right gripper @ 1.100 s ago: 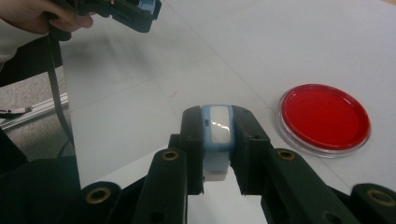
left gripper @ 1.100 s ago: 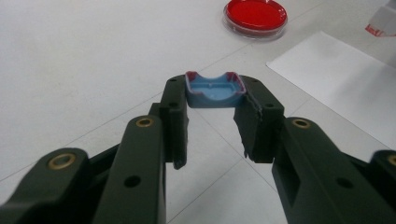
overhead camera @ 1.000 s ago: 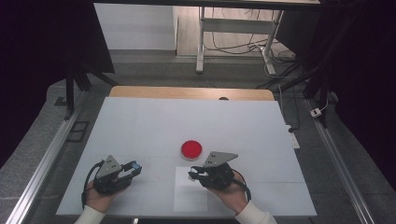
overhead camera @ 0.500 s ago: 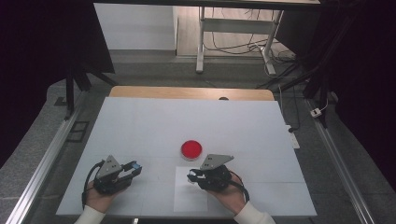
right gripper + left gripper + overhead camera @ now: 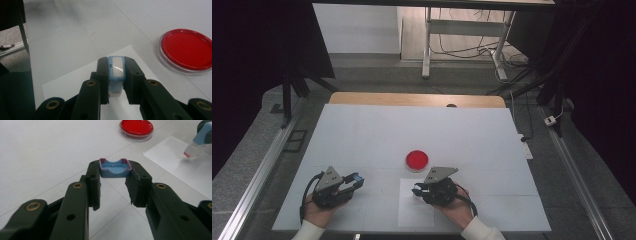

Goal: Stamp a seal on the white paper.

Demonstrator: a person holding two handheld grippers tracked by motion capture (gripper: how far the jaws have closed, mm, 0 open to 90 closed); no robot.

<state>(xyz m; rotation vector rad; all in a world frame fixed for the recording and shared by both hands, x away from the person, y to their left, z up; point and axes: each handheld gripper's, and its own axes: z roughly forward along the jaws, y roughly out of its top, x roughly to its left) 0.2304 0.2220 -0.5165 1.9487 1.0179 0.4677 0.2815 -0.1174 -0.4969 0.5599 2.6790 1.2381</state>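
Blue cap [image 5: 114, 168] clamped in left gripper [image 5: 354, 180] fingers, near left of worktop [image 5: 362, 135]; right gripper [image 5: 417, 190] fingers, shut on stamp [image 5: 116, 72], have shifted slightly over the paper [image 5: 409, 212] near the red dish [image 5: 417, 160], stamping likely next.

Overhead plus two close claw-mounted cameras

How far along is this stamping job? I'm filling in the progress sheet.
Done: the blue cap is off and clamped in the left gripper. In hand: the right gripper grips the blue stamp-like body, its red-edged tip pointing down just above the white sheet. The sheet shows no mark. Likely left: pressing it down and recapping. The red dish sits untouched.
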